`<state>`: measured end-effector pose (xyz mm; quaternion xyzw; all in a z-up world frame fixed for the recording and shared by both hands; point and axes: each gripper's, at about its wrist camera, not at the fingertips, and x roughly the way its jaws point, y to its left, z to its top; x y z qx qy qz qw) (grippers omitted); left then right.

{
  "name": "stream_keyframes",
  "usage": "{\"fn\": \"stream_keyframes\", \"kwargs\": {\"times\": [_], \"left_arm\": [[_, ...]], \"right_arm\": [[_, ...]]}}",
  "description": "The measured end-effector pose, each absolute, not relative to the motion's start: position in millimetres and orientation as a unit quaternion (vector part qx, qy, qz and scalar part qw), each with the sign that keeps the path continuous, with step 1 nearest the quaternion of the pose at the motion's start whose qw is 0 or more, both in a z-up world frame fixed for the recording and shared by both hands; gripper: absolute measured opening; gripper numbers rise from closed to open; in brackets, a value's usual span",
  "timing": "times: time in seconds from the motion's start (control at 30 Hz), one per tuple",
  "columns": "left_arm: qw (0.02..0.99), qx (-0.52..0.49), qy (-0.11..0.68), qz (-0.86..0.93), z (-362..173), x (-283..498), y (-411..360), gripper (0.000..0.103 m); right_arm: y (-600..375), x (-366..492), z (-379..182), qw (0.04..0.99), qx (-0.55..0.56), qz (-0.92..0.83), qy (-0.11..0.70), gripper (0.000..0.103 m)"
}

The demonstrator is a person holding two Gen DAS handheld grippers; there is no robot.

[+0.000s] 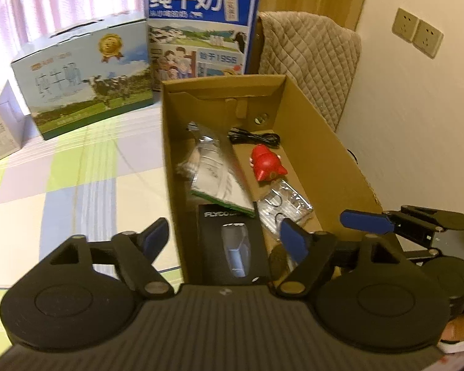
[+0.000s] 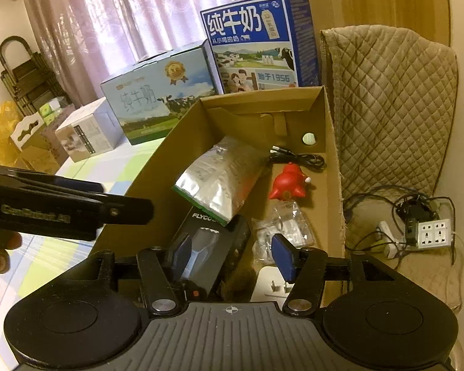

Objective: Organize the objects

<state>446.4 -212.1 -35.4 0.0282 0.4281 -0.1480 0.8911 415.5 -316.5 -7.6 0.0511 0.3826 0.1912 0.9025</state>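
Observation:
An open cardboard box holds a silver foil pouch, a red toy figure, a coiled black cable, a clear plastic packet and a black FLYCO box. My left gripper is open, its fingers straddling the box's near left wall above the FLYCO box. My right gripper is open too, low over the FLYCO box and the clear packet. The pouch leans on the FLYCO box. Neither gripper holds anything.
Two milk cartons stand behind the box on a checked tablecloth. A quilted chair cover is to the right, with a power strip and cables below it. A small white box sits at the left.

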Motion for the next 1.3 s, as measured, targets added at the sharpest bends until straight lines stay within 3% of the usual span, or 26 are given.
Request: {"fn": "stream_keyframes", "kwargs": {"times": [0.53, 0.93, 1.3], "left_arm": [[0.921, -0.001, 0.367, -0.131, -6, 386, -149, 0.102], [0.935, 0.014, 0.336, -0.111, 4, 307, -75, 0.102], [0.923, 0.0, 0.379, -0.071, -4, 235, -3, 0.102]], "right_arm": [[-301, 359, 12, 0.911, 0.043, 0.159, 0.378, 0.067], [-233, 294, 18, 0.916, 0.016, 0.141, 0.376, 0.069], [-168, 226, 13, 0.915, 0.008, 0.138, 0.378, 0.069]]}}
